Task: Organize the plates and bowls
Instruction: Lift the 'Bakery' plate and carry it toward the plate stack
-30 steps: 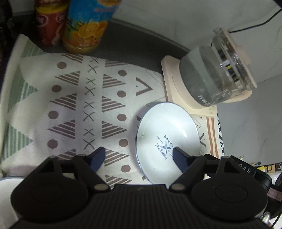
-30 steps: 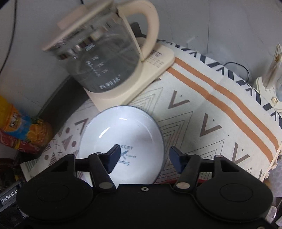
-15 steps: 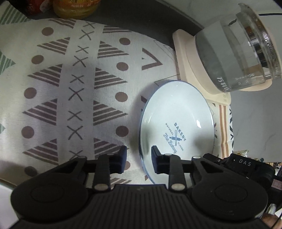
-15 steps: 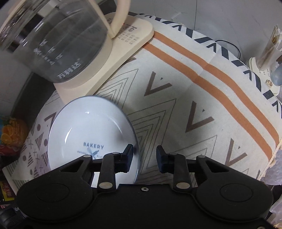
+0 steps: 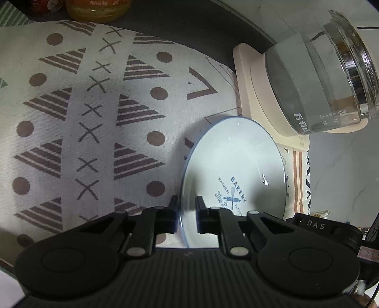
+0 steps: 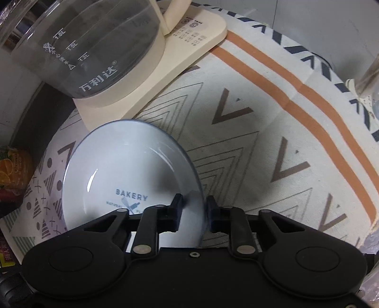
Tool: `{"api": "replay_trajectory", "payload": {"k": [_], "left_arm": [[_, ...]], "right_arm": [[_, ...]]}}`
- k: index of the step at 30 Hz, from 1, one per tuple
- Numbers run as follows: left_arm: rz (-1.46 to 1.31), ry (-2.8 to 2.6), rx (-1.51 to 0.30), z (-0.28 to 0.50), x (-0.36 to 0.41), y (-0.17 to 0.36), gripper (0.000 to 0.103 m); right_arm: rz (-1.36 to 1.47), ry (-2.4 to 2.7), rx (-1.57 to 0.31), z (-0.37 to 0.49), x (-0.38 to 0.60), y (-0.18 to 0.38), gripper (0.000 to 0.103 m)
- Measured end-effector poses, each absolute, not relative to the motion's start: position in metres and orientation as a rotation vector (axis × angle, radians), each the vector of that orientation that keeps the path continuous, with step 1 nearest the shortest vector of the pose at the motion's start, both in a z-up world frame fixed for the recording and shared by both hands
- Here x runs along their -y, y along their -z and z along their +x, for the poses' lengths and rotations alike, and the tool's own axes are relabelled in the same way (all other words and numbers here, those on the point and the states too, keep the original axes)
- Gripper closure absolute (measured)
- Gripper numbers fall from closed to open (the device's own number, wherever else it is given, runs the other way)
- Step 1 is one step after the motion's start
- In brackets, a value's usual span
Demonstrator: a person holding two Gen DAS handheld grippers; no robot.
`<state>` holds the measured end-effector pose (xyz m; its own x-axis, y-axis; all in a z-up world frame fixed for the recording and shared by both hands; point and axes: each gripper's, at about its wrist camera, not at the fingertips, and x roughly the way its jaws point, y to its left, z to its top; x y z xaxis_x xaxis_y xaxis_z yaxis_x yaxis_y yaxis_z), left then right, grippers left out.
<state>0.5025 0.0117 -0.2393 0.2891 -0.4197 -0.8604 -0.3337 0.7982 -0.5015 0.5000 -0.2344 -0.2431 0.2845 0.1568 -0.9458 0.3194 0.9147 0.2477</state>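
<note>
The white plate point(image 5: 233, 165) lies on the patterned cloth point(image 5: 71, 113) that covers the desk, just beside the cream base point(image 6: 189, 59) of the glass kettle point(image 6: 94, 47); in the left wrist view the far rim of the plate seems to overlap the corner of this base, but I cannot tell if they touch. To the left of the plate, in the left view, the cloth is free up to its far edge, where a jar with an orange label point(image 5: 94, 9) stands near a dark strip. In the right view the cloth is also free on the right of the plate, as far as the orange stripes and the dark zigzag border. On the plate one can read "BAKERY" and "NATURAL", with a crossed whisk and rolling pin; the kettle carries Chinese characters and the marks 1.2L, 1.5L and 1.8L; a black part beside the left claw reads "DAS". The left claw point(image 5: 186, 214) is almost closed, with one finger outside and one inside the left rim of the plate. The right claw point(image 6: 193, 212) is narrow too and holds the right rim between its fingers in the same way. Both claws have just been closing: one second ago their fingers stood wide apart above the plate, and now they sit lower, the plate and kettle looking larger.
</note>
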Motion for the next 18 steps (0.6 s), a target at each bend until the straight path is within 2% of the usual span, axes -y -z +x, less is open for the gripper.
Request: {"api": "replay_trajectory", "payload": {"k": [5,13,18], "left_arm": [[-0.707,0.061,-1.299,0.498,-0.018,0.237,0.095],[-0.724,0.062,-1.218,0.49,-0.039,0.221,0.095],[-0.73,0.042,-1.166,0.481,-0.052,0.207,0.095]], "right_arm": [[0.463,0.108,-1.261,0.496,0.237,0.243,0.086],[0.619,0.0,-1.129,0.475,0.245,0.226,0.098],[0.578,-0.07,-1.088,0.475,0.234,0.206,0.098]]}}
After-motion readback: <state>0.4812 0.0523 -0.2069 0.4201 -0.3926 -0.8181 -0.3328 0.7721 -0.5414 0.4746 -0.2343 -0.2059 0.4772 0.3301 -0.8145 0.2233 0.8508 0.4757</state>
